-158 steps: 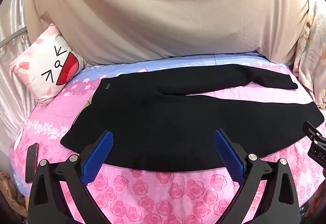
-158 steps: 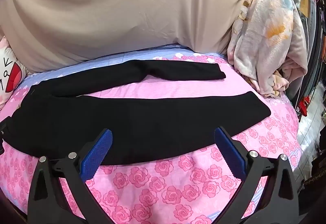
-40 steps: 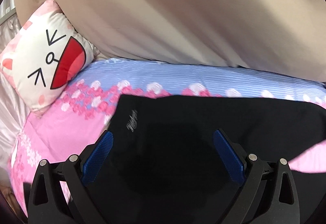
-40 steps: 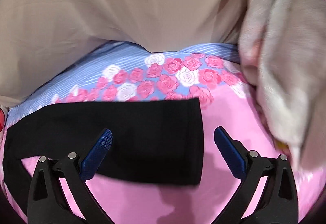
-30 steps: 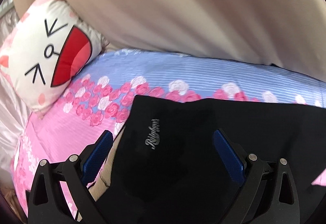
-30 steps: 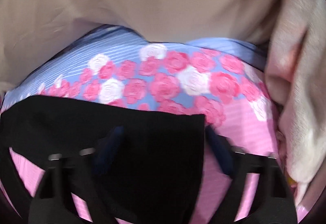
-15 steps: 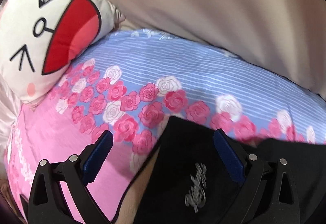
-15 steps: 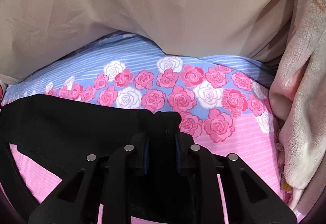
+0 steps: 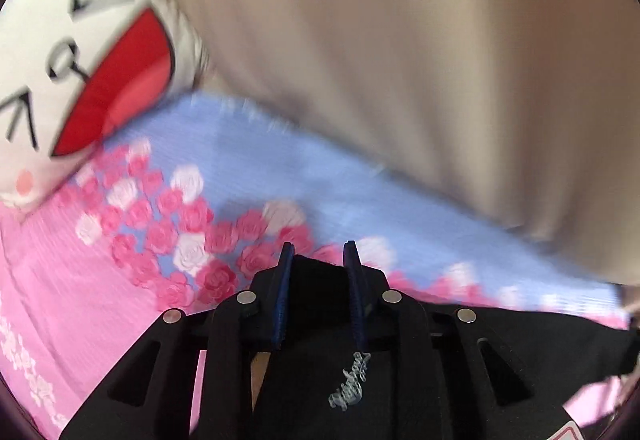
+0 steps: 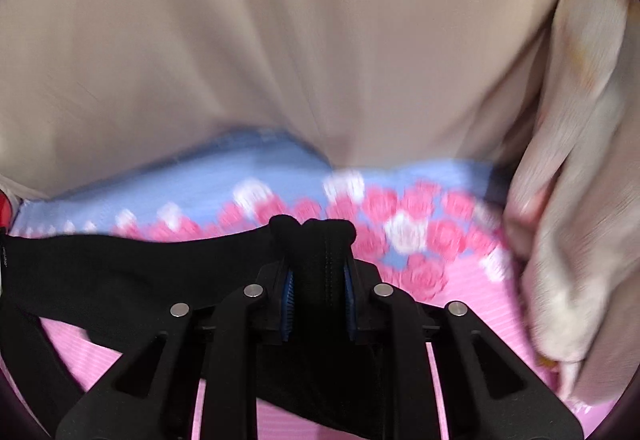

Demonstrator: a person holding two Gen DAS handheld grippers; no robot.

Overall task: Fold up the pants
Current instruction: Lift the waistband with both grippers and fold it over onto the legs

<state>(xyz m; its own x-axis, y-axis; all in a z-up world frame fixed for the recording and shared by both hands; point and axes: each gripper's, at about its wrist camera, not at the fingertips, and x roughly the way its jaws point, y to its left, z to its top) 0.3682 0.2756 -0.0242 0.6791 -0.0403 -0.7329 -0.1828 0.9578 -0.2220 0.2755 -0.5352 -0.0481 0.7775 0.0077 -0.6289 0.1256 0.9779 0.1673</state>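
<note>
Black pants (image 9: 500, 344) lie on a bed with a pink and blue rose sheet (image 9: 240, 175). My left gripper (image 9: 319, 260) is shut on the far waistband corner of the pants, beside the silver logo (image 9: 350, 380). My right gripper (image 10: 318, 264) is shut on the bunched hem of the far pant leg (image 10: 316, 236). The leg (image 10: 120, 264) stretches away to the left in the right wrist view. Both held edges are lifted a little off the sheet.
A beige curtain (image 9: 400, 59) hangs along the far side of the bed. A white cat-face pillow (image 9: 72, 79) lies at the far left. A bundled pale floral blanket (image 10: 580, 199) sits on the right.
My left gripper has closed on the waistband corner. My right gripper, closed on the leg hem half a second ago, has lifted it slightly. Both views are now motion-blurred.
</note>
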